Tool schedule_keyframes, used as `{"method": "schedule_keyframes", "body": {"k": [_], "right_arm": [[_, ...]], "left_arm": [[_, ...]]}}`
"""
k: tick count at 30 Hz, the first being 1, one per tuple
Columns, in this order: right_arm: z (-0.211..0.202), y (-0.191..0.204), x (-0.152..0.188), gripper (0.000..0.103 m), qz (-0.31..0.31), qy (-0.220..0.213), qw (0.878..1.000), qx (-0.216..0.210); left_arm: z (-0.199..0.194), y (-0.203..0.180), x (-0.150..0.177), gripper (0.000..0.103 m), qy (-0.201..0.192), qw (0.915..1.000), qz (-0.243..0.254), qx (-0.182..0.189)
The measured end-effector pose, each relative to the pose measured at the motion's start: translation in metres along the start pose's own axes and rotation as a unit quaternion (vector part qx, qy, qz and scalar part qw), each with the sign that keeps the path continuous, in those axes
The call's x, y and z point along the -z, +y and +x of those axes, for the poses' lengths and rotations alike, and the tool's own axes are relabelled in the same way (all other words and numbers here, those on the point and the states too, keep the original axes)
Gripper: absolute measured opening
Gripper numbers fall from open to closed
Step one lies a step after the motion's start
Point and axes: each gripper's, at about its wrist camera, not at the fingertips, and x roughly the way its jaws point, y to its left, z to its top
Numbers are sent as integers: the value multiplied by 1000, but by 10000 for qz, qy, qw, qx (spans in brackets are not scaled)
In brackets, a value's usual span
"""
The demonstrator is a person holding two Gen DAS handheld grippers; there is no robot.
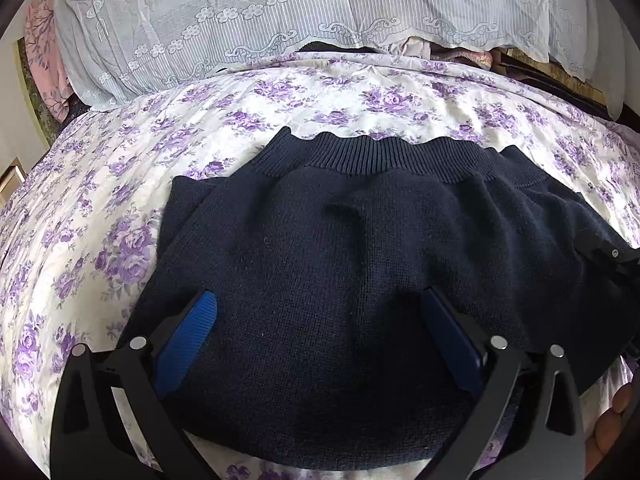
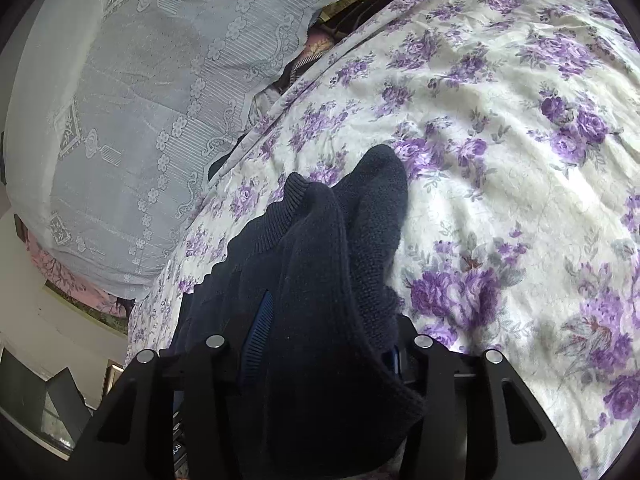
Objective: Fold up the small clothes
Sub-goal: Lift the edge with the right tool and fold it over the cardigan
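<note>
Blue ribbed pads line both tongs, and dark knit fills the space between them. The left tongs [image 1: 320, 320] stand spread wide, straddling the near edge of the navy sweater [image 1: 340, 280], pads apart from each other with the knit bulging between; whether they press it I cannot tell. The right tongs [image 2: 324, 336] pinch a bunched fold of the same sweater, lifted into a ridge that runs away from the camera. The garment lies on the bed, on a floral sheet [image 1: 100, 220] printed with purple roses, its ribbed hem [image 1: 360, 156] wavy along the far side. Beyond it hangs a pale lace cloth [image 1: 280, 20] with stitched flowers. The knit is thick, soft and stretchy, so a shallow bite on the right could let the fold slide out. With the left side not clearly gripping, a one-sided lift would likely drag the sweater askew and rumple the loose sheet beneath, spoiling a straight crease.
</note>
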Motion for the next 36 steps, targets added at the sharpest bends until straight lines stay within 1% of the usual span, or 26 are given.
{"method": "schedule_keyframes", "body": {"k": [4,8,11,13,14,16,17,19,20,21,22,25,27,29,30,31,32,33,34,35,36], "right_arm": [[-2,-6,0,40,145,-27,9999,-60],[-2,-3,2,38,41,-62,9999,97],[2,3,3,41,-129,-52,9996,241],[4,5,3,45,-212,-43,9994,284],[4,6,3,46,-251,-34,9993,279],[5,8,3,53,-316,-25,9992,234],[4,9,3,55,-325,-19,9993,165],[2,7,2,66,-313,-16,9994,-111],[0,7,1,68,-295,-12,9992,-282],[-1,7,1,73,-288,-20,9986,-445],[-4,5,0,77,-246,-71,9975,-653],[-8,-2,-3,77,47,-159,9953,-950],[-9,-7,-5,77,277,-207,9932,-1113],[-9,-7,-7,75,330,-181,9932,-1101],[-7,-6,-7,68,292,-128,9945,-994],[-5,-5,-7,55,254,-66,9964,-807],[-2,-8,-8,47,291,-22,9974,-658],[0,-14,-8,32,438,7,9971,-617],[1,-22,-9,28,677,29,9950,-730],[1,-27,-9,28,821,43,9930,-848],[1,-27,-10,28,837,56,9926,-878]], "left_arm": [[0,0,0,99,13,10000,-18,20],[1,-1,0,99,13,10000,-9,18],[1,0,0,99,22,10000,-17,43],[1,3,0,99,29,9999,-70,124],[-1,8,0,99,18,9997,-157,179],[-5,19,0,99,-10,9987,-418,289],[-5,25,-1,99,-17,9979,-549,354],[1,33,-3,99,74,9969,-699,363],[6,33,-4,99,158,9970,-684,337],[10,32,-5,99,214,9973,-635,309],[9,29,-4,99,192,9977,-594,252],[9,23,-3,99,147,9988,-455,84],[8,23,-3,99,131,9989,-453,74],[8,24,-2,99,122,9989,-452,77],[8,24,-2,99,114,9989,-452,71],[8,24,-2,99,102,9989,-444,54],[8,23,-1,99,100,9990,-431,29],[9,21,-1,99,102,9991,-413,-4],[9,20,-1,99,105,9993,-369,-39],[9,18,-2,99,121,9994,-320,-63],[10,17,-3,99,140,9995,-263,-82]]}}
